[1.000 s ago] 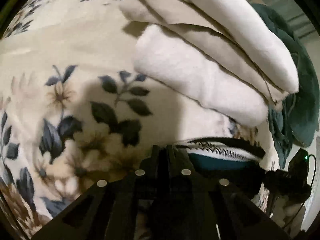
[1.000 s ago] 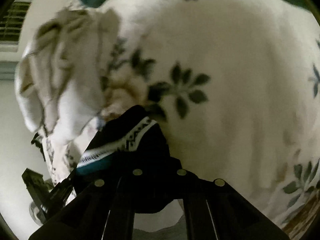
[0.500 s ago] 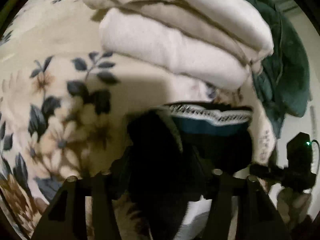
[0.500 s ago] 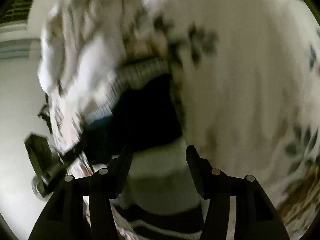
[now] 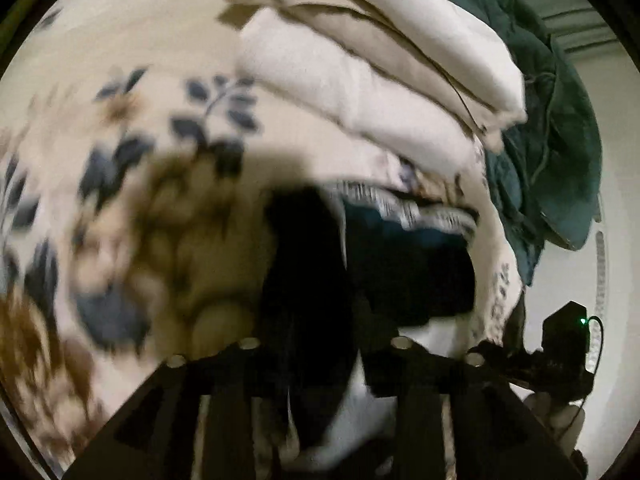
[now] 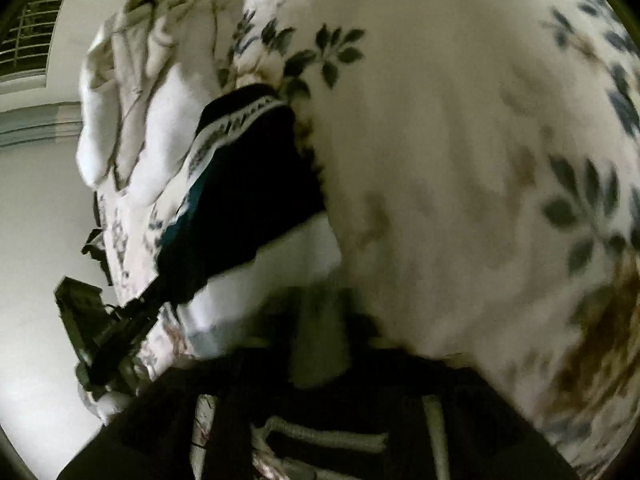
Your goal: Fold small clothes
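The dark garment [image 5: 408, 264] now lies folded at frame centre on the floral bed [image 5: 120, 60], below the white stack [image 5: 380, 80]. A second ago both grippers pinched it; now the left gripper [image 5: 324, 344] is opening, the right gripper [image 6: 320, 344] easing slightly closed, both fingers empty. This fold looks finished.

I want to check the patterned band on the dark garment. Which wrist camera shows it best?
The right wrist view: the dark garment lies clear of that gripper on the floral cover, its white patterned band unobstructed. In the left wrist view the garment is blurred, and only part of the band shows.
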A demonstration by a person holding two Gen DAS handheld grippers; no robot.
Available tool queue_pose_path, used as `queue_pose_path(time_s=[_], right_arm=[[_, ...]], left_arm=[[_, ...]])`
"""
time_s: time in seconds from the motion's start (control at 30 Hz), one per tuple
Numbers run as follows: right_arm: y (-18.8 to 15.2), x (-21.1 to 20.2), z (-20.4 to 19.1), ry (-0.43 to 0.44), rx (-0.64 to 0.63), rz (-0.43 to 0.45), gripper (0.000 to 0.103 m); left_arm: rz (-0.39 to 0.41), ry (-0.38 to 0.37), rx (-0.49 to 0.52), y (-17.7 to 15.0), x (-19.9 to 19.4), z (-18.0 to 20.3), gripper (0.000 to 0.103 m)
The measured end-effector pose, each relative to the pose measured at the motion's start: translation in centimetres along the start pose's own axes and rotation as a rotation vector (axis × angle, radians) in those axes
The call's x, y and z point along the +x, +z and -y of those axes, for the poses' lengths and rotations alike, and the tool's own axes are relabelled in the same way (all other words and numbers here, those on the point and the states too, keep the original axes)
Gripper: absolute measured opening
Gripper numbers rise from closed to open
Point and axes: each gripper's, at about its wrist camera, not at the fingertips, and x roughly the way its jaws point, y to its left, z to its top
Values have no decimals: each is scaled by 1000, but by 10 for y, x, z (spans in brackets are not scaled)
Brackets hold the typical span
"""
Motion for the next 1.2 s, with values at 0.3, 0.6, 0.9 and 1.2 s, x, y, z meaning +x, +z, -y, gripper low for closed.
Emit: queue_pose_path(time_s=[0.3, 0.6, 0.9, 1.2], right_arm=[[-66, 41, 16, -39, 31, -65, 5], [-67, 15, 35, -1, 46, -45, 17], [-128, 46, 56, -33, 48, -194, 29], [-132, 28, 68, -49, 51, -172, 13]], left_arm=[[16, 81, 36, -44, 25, 5, 10], [-45, 27, 3, -40, 21, 2, 24], [-70, 102, 41, -117, 32, -7, 9], [-32, 105, 11, -129, 8, -2, 23]])
